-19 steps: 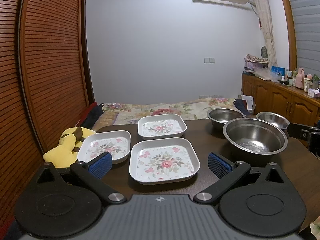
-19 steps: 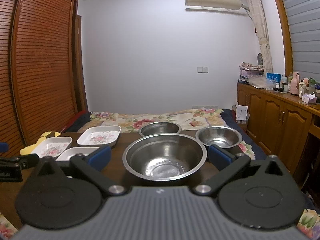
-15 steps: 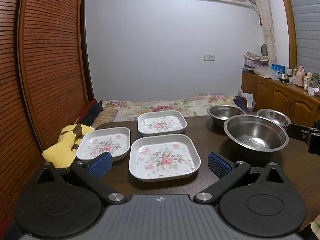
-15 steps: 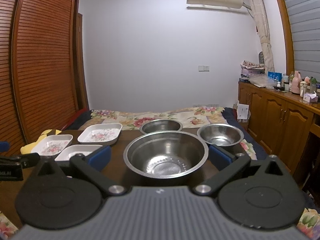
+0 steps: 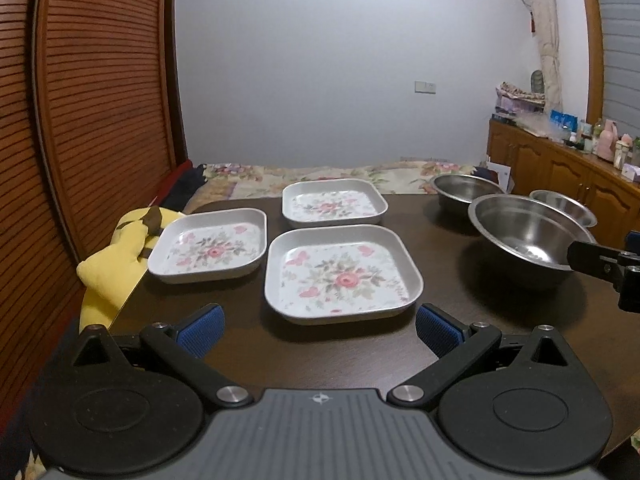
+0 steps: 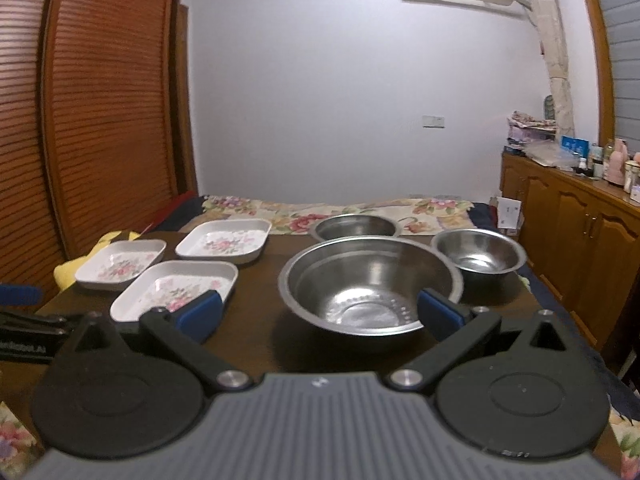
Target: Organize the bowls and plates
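Note:
Three square floral plates lie on the dark table: the nearest plate (image 5: pixel 342 274), a left plate (image 5: pixel 210 244) and a far plate (image 5: pixel 334 204). Three steel bowls stand to the right: a large bowl (image 6: pixel 370 284), a far bowl (image 6: pixel 356 227) and a small bowl (image 6: pixel 480 256). My left gripper (image 5: pixel 318 330) is open, just short of the nearest plate's front edge. My right gripper (image 6: pixel 320 314) is open, its blue pads flanking the large bowl's near rim. The plates also show in the right wrist view, with the nearest plate (image 6: pixel 180 288) behind the left pad.
A yellow plush toy (image 5: pixel 110 264) hangs off the table's left edge. Behind the table lies a bed with a floral cover (image 5: pixel 320 174). Wooden louvred doors (image 5: pixel 80 120) stand left, a cabinet (image 6: pixel 580 232) with clutter right. The right gripper's tip (image 5: pixel 600 266) pokes into the left wrist view.
Both views have shifted slightly; the left gripper has drawn closer to the nearest plate and the right gripper closer to the large bowl. No dish has moved.

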### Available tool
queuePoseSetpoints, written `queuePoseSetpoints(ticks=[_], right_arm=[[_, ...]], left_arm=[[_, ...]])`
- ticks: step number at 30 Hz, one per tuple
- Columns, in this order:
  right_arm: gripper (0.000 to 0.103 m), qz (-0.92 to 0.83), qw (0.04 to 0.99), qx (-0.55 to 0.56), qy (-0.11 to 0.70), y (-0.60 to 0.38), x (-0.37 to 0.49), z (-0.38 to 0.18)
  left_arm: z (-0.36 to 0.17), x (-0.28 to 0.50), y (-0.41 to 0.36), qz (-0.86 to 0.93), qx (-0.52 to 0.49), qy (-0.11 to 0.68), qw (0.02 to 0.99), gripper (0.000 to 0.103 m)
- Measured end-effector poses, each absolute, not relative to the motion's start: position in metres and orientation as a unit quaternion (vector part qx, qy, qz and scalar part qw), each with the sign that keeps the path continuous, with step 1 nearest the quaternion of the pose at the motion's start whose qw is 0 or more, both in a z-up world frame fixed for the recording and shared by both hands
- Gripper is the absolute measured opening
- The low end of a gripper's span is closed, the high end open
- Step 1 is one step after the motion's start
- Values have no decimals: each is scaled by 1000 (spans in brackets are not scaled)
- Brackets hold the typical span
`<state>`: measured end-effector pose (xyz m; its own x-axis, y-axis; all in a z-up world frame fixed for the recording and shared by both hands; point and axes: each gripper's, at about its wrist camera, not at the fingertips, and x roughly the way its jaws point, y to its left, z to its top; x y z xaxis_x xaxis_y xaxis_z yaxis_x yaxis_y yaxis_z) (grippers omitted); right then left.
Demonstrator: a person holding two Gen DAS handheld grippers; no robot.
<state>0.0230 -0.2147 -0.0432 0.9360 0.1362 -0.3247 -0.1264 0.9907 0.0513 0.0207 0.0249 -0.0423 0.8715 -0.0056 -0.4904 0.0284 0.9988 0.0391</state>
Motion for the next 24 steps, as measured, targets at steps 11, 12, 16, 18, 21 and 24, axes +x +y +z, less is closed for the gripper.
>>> queuePoseSetpoints(ticks=[11, 12, 16, 18, 21, 24], right_arm=[[103, 105, 979, 1, 174, -186, 36, -40], [103, 109, 979, -1, 175, -183, 37, -40], [103, 127, 976, 0, 178, -173, 44, -38], [103, 135, 975, -2, 177, -167, 46, -36], [103, 144, 974, -10, 174, -158, 49, -32], [103, 152, 973, -16, 174, -151, 55, -31]], left_arm=[[-45, 29, 50, -8, 22, 263, 965, 103], [-44, 30, 54, -7, 22, 263, 964, 103], [-39, 35, 67, 0, 23, 259, 966, 103], [-38, 40, 74, 0, 23, 259, 966, 103], [-37, 46, 84, -2, 26, 256, 966, 103], [-37, 52, 90, -3, 32, 251, 967, 103]])
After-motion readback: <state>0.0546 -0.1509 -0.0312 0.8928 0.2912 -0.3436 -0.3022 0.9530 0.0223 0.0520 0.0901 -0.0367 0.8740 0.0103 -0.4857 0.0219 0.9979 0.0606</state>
